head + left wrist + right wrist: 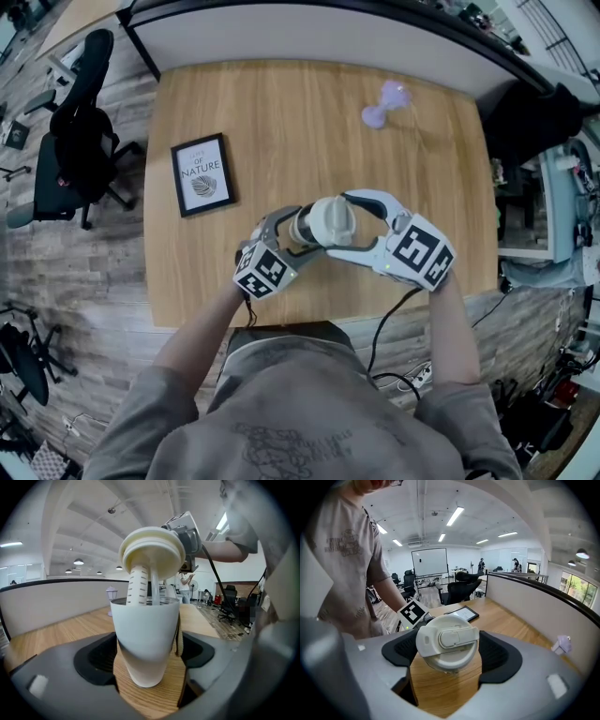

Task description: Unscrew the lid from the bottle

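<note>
One bottle (302, 228) is held level above the tabletop (281, 122), between two grippers. The left gripper (147, 658) is clamped on its white body, jaws wide. The right gripper (446, 656) is closed on the one lid (446, 641) at the other end. Whether the lid is still screwed on cannot be told. Through the bottle's clear part show one straw (154, 585) and one marked tube (137, 585). On the tabletop lie one framed picture (202, 174) and one small purple ornament (384, 103), well apart.
</note>
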Motion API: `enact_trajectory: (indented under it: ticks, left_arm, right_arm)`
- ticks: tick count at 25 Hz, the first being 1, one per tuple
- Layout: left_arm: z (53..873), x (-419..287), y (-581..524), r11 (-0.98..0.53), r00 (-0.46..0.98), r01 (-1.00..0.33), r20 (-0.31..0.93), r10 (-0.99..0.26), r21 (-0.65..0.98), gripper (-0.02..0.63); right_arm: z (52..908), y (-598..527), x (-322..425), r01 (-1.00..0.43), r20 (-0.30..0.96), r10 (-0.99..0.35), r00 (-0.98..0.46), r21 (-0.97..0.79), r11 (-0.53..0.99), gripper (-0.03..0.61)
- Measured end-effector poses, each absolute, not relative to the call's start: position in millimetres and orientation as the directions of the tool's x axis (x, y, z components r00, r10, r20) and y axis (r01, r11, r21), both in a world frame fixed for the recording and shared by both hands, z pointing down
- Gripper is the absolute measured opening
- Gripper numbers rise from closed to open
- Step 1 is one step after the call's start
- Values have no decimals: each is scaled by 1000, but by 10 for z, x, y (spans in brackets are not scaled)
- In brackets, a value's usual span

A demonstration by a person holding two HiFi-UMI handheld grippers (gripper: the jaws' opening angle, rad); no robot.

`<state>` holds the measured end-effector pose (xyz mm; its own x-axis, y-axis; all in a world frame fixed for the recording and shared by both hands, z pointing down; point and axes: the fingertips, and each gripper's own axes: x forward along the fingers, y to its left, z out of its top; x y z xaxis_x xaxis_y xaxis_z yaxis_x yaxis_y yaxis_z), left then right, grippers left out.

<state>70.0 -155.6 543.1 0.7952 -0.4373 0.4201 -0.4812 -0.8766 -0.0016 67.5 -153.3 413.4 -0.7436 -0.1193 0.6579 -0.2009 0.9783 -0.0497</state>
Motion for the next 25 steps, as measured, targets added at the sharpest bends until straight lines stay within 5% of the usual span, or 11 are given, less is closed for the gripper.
enact_trajectory:
  ticks: [17,25]
  left_arm:
    - [5193,258,-1337,-823,744,-568,443,-501,22,420]
    - [4358,-359,-1316,-724,676,-690,346,-650,-12,353]
  right_arm:
    - [3210,-1374,628,-315,522,-289,-802,40,948,410]
    - [2886,-1298,651,-436,439,-431,-788,96,895,410]
